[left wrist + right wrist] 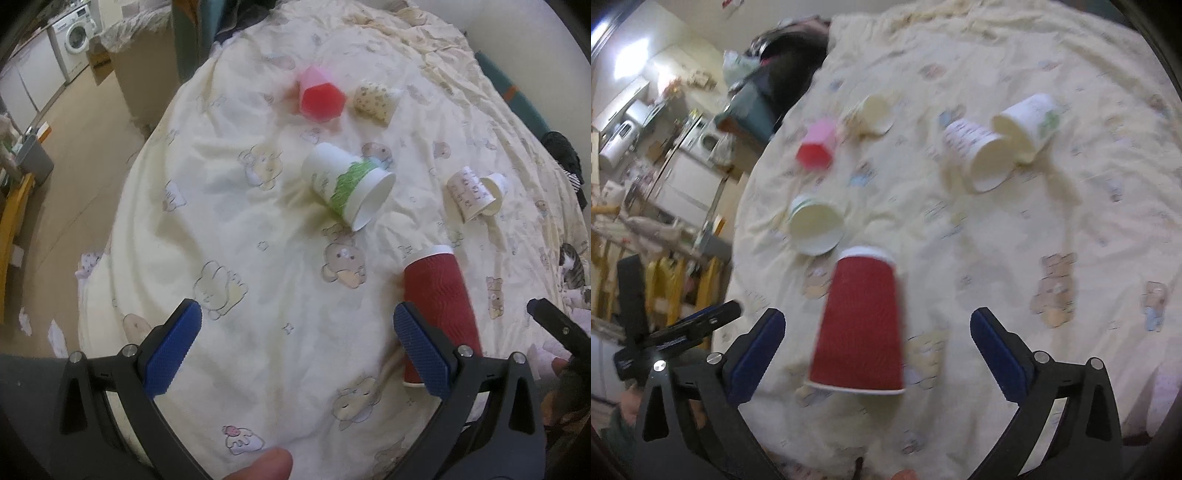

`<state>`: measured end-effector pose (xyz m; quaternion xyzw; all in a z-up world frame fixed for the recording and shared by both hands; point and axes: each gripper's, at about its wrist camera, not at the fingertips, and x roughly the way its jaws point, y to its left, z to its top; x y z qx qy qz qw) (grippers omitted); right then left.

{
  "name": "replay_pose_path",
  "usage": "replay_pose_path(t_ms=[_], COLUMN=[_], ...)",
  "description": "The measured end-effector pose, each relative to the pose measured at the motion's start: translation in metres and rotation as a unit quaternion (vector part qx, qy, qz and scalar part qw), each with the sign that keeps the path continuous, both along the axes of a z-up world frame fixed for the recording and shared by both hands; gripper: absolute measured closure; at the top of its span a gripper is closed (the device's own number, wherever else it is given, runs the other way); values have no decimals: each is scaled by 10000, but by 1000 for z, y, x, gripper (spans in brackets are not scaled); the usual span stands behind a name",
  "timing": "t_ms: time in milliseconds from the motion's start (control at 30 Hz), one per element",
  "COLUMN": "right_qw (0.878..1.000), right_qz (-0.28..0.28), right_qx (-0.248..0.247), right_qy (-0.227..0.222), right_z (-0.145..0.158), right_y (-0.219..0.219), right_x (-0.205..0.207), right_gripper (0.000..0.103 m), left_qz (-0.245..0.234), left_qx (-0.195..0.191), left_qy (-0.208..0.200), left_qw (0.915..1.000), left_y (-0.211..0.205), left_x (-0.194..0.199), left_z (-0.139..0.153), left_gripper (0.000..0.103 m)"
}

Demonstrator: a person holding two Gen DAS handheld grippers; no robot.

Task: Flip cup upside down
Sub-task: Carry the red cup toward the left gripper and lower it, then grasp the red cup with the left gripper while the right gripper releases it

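A red ribbed paper cup (pixel 858 328) stands upside down on the cream bedspread, rim down, between my right gripper's (pixel 877 332) open fingers without touching them. In the left wrist view the same red cup (pixel 439 314) stands just right of my open, empty left gripper (pixel 297 328), partly behind its right finger (pixel 421 350). A white cup with a green pattern (pixel 347 184) lies on its side mid-bed. A pink cup (pixel 319 94) and a spotted cup (pixel 373 101) lie beyond it.
Two more white paper cups (pixel 982 153) lie on their sides at the right of the bed. The bed's left edge (pixel 122 206) drops to the floor. A washing machine (pixel 75 35) and cartons stand far left. A cat (pixel 574 269) lies at the right edge.
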<state>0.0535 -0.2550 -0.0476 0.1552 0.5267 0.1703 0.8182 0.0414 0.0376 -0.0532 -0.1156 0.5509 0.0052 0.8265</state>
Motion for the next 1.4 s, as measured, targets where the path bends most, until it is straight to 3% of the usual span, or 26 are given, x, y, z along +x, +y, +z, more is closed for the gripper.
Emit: replay_pose_path(t_ms=[133,333,567,800,933,1033,1233,1333,1400], right_qw=[9977,9828,9868,9877,9913,9915,9912,9915,9921], right_qz=[-267,-333,-242,-305,-447,-644,-928,-976,-967], right_qx=[-318,-996,-767,-676,-294,-254,78,187,252], right_qy=[-542,-1517,-1404,-1376,-1199,-1098,-936,-841,-754], right_z=[8,30,26,28,27,25,20,17,15], right_y=[-11,-6,-7,-12,-25,-36,-58,-64,-66], right_x=[-9,-22,-21,-23,-22,-23,-24,-22,-20], right_gripper=[0,0,0,0,0,0,0,0,0], left_qz=[-166,-283,-581,-684,-664,-611,-607,-582,-707], left_qx=[81,175,96,263,200,-248,-202,-299,-441], left_qy=[-171,-421,-697,-583,-265,47,613,1230,1816], left_qw=[9997,9986,9958,9956,9972,9978,9961,9902,9798], left_y=[-9,-16,-31,-46,-59,-72,-104,-118,-129], left_x=[-1,-6,-10,-2,12,27,55,69,81], left_z=[5,12,21,30,29,26,13,-9,-31], left_gripper=[0,0,0,0,0,0,0,0,0])
